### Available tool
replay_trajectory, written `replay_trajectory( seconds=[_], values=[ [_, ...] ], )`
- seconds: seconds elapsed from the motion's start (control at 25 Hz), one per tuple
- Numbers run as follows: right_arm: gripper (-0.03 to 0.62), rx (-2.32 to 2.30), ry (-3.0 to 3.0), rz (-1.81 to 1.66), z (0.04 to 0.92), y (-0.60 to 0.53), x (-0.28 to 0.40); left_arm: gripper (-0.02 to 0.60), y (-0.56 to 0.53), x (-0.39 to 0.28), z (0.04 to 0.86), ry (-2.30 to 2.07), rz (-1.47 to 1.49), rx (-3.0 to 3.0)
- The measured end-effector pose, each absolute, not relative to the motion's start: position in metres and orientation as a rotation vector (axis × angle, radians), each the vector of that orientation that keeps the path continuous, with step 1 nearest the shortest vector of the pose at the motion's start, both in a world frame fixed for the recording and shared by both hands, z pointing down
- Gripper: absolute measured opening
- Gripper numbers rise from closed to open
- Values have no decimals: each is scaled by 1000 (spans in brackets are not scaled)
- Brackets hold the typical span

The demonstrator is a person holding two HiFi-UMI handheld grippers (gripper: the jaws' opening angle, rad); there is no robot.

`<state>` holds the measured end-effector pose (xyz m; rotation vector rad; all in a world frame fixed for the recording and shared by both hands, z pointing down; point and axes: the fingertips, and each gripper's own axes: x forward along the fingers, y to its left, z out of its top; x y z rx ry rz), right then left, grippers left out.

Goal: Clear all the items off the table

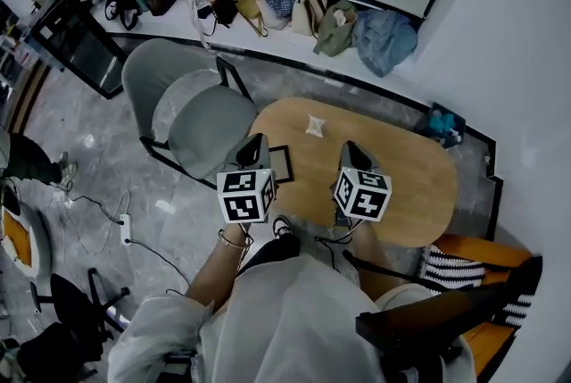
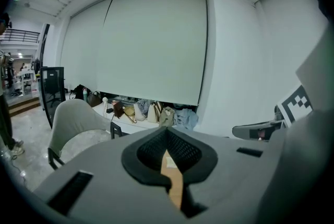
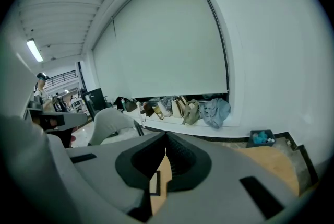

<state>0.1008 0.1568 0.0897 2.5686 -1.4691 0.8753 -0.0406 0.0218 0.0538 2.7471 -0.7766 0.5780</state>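
Observation:
An oval wooden table (image 1: 410, 185) carries a small white crumpled piece (image 1: 314, 125) near its far edge and a flat black-framed item (image 1: 280, 163) at its left edge. My left gripper (image 1: 257, 142) hovers over that left edge next to the framed item, jaws shut and empty. The right gripper (image 1: 351, 149) hangs over the middle of the table, below and right of the white piece, and its jaws look shut with nothing held. In the left gripper view the jaw tips (image 2: 167, 132) meet; in the right gripper view the tips (image 3: 166, 137) also meet.
A grey chair (image 1: 192, 109) stands at the table's left. Bags (image 1: 294, 11) and a blue cloth (image 1: 385, 40) line the back ledge. A teal box (image 1: 442, 122) sits by the right wall. An orange chair with a striped cloth (image 1: 473, 263) is front right. A power strip (image 1: 125, 229) lies on the floor.

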Motion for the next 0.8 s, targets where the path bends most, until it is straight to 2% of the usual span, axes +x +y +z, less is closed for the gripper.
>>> replay_trajectory(
  seconds=[0.4, 0.8],
  values=[
    [25, 2526, -1401, 961, 133, 143, 158, 8, -3, 21, 110, -744, 742, 2667],
    [25, 2329, -1531, 945, 155, 112, 170, 8, -2, 30, 150, -848, 772, 2510]
  ],
)
